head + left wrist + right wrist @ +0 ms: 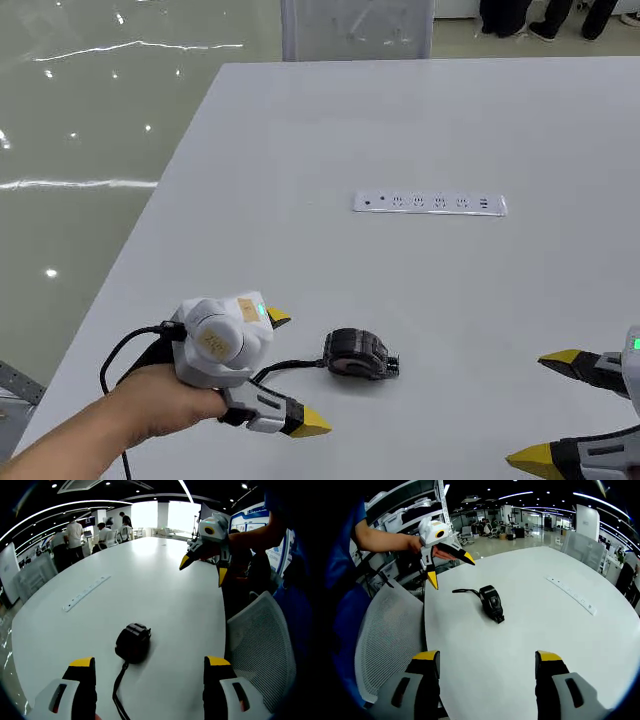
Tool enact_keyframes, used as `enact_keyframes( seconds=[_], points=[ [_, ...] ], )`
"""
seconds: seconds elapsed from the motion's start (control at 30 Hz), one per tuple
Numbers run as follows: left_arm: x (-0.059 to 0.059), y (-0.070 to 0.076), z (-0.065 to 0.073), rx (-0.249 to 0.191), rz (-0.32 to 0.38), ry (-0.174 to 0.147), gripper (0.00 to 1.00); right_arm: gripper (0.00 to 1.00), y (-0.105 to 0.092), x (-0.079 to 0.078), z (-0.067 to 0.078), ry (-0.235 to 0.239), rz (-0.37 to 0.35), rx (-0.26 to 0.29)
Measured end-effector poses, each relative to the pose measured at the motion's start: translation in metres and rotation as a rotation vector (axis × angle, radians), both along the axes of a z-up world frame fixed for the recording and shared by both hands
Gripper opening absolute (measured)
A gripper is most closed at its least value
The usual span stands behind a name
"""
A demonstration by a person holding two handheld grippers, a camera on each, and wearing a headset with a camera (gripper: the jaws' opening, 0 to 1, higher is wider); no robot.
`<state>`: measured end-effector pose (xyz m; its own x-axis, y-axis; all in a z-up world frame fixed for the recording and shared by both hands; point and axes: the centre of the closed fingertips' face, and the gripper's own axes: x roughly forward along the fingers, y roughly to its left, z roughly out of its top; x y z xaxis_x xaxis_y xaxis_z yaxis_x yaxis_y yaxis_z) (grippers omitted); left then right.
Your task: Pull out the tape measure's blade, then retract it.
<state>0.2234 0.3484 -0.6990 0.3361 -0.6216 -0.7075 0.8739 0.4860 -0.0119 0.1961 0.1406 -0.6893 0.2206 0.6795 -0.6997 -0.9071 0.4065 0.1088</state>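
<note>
The tape measure [358, 353] lies near me on the white table [400, 130], its strap [285, 367] trailing left. My left claw [297, 372], wide and empty, hovers just beside it. My right claw [540, 408], equally wide, waits well to the right: one to pin it, I judge, one to pull.

In the left gripper view, a white table [150, 580] stretched ahead of the jaws toward bright windows [165, 515]. A white mesh chair [260, 640] stood right of the jaws. Ceiling light strips [187, 492] ran overhead. The floor [90, 100] shone glossy.
</note>
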Motion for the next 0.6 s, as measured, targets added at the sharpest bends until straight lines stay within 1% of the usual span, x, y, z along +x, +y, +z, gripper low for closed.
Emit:
enact_keyframes(
  seconds=[0.23,0.5,0.6],
  points=[
    [0.006,-0.009,-0.007,0.01,-0.031,-0.002,0.84,0.73,0.013,0.007,-0.008,-0.001,0.038,-0.003],
    [0.016,-0.019,-0.011,0.018,-0.062,-0.007,0.82,0.71,0.026,0.014,-0.021,-0.007,0.097,-0.028],
    [0.018,-0.023,-0.015,0.031,-0.084,-0.01,0.8,0.7,0.031,0.016,-0.025,-0.012,0.12,-0.031]
  ],
)
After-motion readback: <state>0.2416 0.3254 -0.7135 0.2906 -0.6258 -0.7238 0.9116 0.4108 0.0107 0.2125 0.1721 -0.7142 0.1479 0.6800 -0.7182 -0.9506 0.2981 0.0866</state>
